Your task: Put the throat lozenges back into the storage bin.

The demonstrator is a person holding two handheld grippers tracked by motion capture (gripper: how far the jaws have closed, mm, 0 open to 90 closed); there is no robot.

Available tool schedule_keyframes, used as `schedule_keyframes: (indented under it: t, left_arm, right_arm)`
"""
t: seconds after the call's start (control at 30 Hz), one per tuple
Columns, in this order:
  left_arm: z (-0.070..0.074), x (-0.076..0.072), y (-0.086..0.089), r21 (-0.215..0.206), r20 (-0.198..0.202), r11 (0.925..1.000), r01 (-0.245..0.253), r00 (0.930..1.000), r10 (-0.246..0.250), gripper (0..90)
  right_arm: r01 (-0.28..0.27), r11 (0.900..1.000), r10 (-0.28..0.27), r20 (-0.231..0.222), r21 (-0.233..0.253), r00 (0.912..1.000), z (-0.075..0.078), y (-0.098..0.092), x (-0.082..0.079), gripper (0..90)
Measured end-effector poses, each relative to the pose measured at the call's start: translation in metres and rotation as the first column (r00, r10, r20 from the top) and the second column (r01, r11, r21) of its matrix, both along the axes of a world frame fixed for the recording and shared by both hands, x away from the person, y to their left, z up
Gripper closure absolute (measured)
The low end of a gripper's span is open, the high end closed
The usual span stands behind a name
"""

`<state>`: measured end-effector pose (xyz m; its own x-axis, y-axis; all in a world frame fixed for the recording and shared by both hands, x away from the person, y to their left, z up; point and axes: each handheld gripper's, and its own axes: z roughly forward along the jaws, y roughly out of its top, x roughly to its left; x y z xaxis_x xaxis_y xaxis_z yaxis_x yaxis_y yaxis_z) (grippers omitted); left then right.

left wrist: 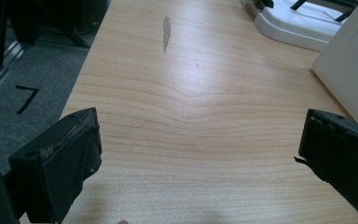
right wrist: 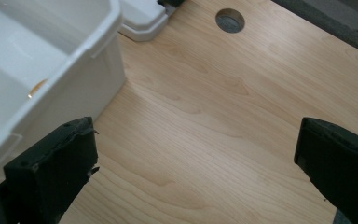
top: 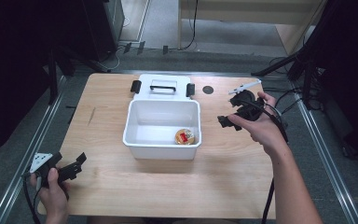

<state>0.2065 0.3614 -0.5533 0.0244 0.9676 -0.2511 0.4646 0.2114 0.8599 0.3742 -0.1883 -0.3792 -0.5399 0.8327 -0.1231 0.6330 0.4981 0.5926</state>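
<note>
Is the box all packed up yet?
Not yet. One round snack already lies in the white box. Both claws, left and right, are open and hold nothing. The lid lies behind the box, so closing it looks like what's left.

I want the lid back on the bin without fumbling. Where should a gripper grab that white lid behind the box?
Probably the black handle on top of the white lid. The lid lies flat on the table behind the white box, so its edges give little to pinch; the raised bar does. Come from above with the right gripper, jaws across the bar.
</note>
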Motion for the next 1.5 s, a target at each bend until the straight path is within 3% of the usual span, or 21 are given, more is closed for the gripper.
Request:
schedule_keyframes:
  t: [0.1,0.33,0.47,1.0,1.37,1.5]
  left_arm:
    - [0.000,0.000,0.000,0.001,0.001,1.0000,0.000,1.0000,0.000,0.0]
    - [0.000,0.000,0.000,0.002,0.002,1.0000,0.000,1.0000,0.000,0.0]
    - [0.000,0.000,0.000,0.002,0.002,1.0000,-0.001,1.0000,0.001,0.0]
    - [0.000,-0.001,0.000,0.008,0.003,1.0000,0.000,1.0000,0.000,0.0]
    - [0.000,-0.001,0.000,0.008,0.004,1.0000,-0.001,1.0000,0.001,0.0]
    - [0.000,-0.001,-0.001,0.008,0.004,1.0000,-0.001,1.0000,0.001,0.0]
  right_arm:
    - [0.042,0.999,-0.042,0.002,0.027,0.9991,-0.010,-0.016,-0.004,0.0]
    - [0.082,0.996,-0.083,0.027,0.039,0.9962,-0.028,-0.036,-0.012,0.0]
    - [0.133,0.989,-0.136,0.052,0.070,0.9893,-0.042,-0.053,-0.019,0.0]
    - [0.199,0.971,-0.212,0.091,0.132,0.9731,-0.081,-0.090,-0.045,0.0]
    - [0.252,0.952,-0.268,0.082,0.172,0.9598,-0.113,-0.116,-0.067,0.0]
    - [0.286,0.938,-0.308,0.092,0.195,0.9471,-0.123,-0.130,-0.077,0.0]
